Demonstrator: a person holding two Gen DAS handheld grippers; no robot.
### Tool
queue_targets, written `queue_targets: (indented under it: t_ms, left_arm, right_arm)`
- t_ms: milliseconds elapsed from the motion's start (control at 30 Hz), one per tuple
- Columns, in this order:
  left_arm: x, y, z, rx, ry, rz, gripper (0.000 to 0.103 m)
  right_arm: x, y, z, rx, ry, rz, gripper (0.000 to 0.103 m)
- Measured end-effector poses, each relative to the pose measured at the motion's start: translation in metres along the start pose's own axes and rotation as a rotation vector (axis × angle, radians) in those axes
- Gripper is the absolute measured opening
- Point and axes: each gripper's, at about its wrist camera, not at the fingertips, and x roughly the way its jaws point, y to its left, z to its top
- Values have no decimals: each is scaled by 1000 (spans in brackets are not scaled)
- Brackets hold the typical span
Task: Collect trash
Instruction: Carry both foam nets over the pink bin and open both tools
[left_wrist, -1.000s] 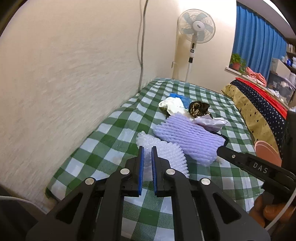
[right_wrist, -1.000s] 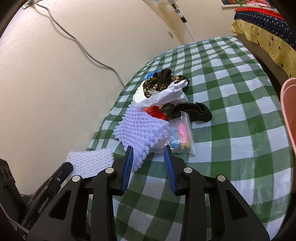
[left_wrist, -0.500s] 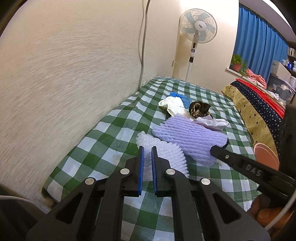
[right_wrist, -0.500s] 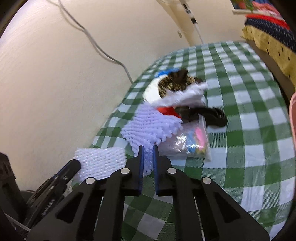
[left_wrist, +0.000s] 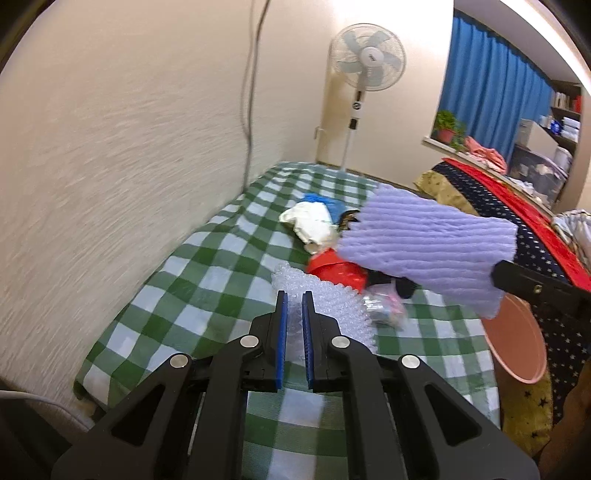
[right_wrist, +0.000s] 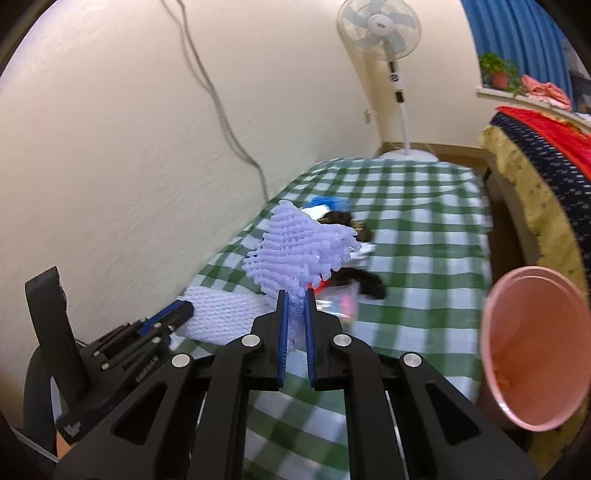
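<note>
The right gripper (right_wrist: 295, 314) has its jaws nearly closed on one corner of the purple foam net (right_wrist: 301, 254), which hangs in the air ahead of it, above the trash pile (left_wrist: 332, 236). The left gripper (left_wrist: 292, 314) is pinched almost shut on the edge of the white foam net (left_wrist: 325, 301), which lies on the checked cloth (left_wrist: 207, 288) just ahead of its fingertips.

The purple net is held only by a thin edge, so a quick swing toward the pink bin (right_wrist: 535, 354), off to the right of the right gripper, could let it slip out. The net is also wide and floppy and may catch the bin rim and drape outside.

The left view shows the red wrapper (left_wrist: 334, 271) and a small clear bag (left_wrist: 382, 310) beneath the raised net; the right view shows these only as a blur. Only the right view shows the bin's open mouth, which seems nearly empty.
</note>
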Motion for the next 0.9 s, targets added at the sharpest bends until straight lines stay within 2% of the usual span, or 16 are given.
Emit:
queue_targets:
  t_ms: [433, 567, 900]
  left_arm:
    - [-28, -49, 5, 103, 1, -157, 8]
    - [-30, -71, 6, 140, 1, -201, 8]
    - [-16, -138, 13, 218, 13, -295, 8]
  right_arm:
    - [-99, -58, 1, 12, -60, -238, 9]
    - [-118, -74, 1, 22, -67, -310, 9]
    - [-144, -132, -11, 161, -76, -510, 9]
